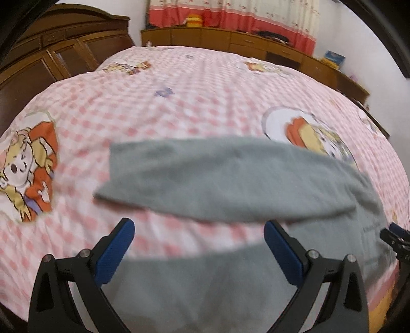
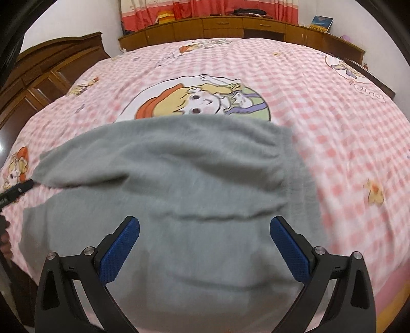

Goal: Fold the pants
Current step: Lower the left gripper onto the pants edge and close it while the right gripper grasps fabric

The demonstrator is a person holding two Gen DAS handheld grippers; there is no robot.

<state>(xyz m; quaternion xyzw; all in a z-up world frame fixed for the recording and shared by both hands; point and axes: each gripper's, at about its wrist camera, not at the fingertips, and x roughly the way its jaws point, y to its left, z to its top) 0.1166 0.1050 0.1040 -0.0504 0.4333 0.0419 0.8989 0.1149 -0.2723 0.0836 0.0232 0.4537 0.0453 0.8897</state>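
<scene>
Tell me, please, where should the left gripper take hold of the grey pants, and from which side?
Probably the near leg's hem end on the grey pants. The left gripper hangs open above that leg, so it can come straight down; the edge lies flat on the bedsheet, easy to pinch.

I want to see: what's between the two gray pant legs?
A bare strip of the pink checked bedsheet separates the legs of the gray pants; the left wrist view shows it.

pants spread on bed, cabinets behind bed, wardrobe left of bed
</scene>
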